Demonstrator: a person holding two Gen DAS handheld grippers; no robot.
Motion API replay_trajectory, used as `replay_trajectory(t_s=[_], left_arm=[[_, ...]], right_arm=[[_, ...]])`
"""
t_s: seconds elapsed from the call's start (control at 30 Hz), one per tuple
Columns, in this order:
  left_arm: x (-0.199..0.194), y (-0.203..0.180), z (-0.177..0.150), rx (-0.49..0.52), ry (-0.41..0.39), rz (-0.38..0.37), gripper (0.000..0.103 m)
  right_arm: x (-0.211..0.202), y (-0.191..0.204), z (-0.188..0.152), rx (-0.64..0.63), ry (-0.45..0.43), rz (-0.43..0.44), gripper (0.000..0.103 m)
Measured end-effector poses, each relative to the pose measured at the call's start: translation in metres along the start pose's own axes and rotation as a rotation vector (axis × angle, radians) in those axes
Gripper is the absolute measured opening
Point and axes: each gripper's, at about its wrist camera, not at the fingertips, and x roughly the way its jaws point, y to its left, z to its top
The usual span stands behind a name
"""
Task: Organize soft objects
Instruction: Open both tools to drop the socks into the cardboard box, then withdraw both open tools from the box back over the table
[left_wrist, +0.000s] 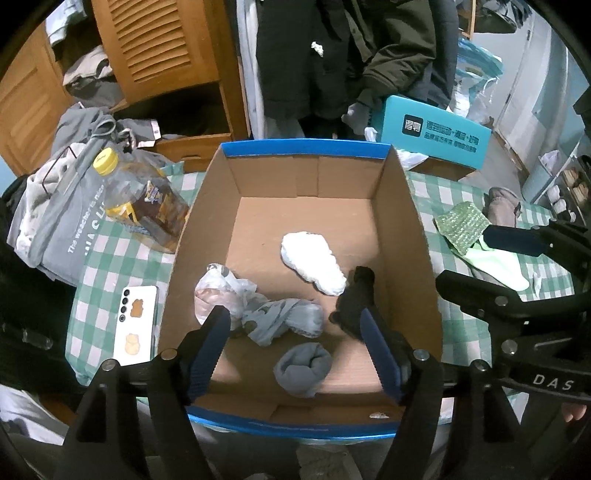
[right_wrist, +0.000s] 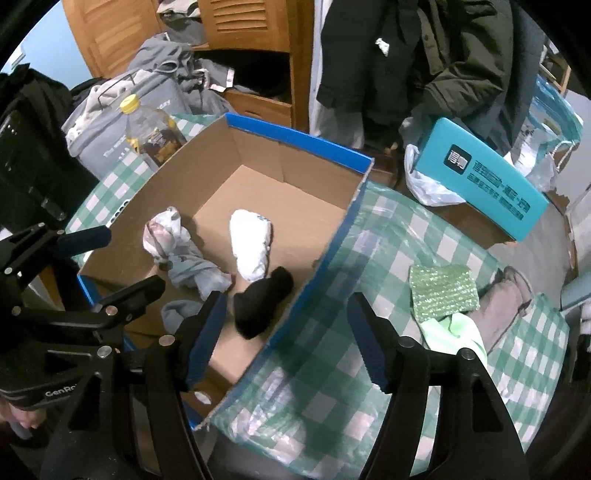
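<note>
An open cardboard box (left_wrist: 399, 221) with a blue rim sits on the checked table. Inside lie a white sock bundle (left_wrist: 314, 262), a pale printed bundle (left_wrist: 221, 291), a grey-blue bundle (left_wrist: 284, 321), a grey rolled sock (left_wrist: 303, 369) and a black sock (left_wrist: 354, 299). My left gripper (left_wrist: 295, 343) is open and empty over the box's near part. My right gripper (right_wrist: 286, 332) is open and empty above the box's right wall (right_wrist: 325, 251); it also shows in the left wrist view (left_wrist: 491, 258). A light green sock (right_wrist: 458, 332), a green sparkly cloth (right_wrist: 441, 291) and a brownish sock (right_wrist: 506, 306) lie on the table right of the box.
An oil bottle (left_wrist: 140, 199) with a yellow cap, a grey bag (left_wrist: 59, 221) and a white phone (left_wrist: 135, 325) stand left of the box. A teal box (left_wrist: 436, 133) is behind at right. Hanging dark coats (left_wrist: 332, 55) and a wooden cupboard (left_wrist: 147, 48) are at the back.
</note>
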Motion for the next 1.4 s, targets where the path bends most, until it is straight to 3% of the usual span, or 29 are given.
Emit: replay_trajectory(t_s=[0.3,1.4], left_arm=[[-0.002,-0.022,0.003,0.045,-0.009,-0.011,0.08],[-0.005,-0.115,0.007,0.195,0.0,-0.047,0.08]], right_arm=[[-0.012,-0.02,-0.011,0.036,-0.018,-0.012,0.075],[-0.055,-0.116,-0.07,0.227,-0.069,-0.095,0.075]])
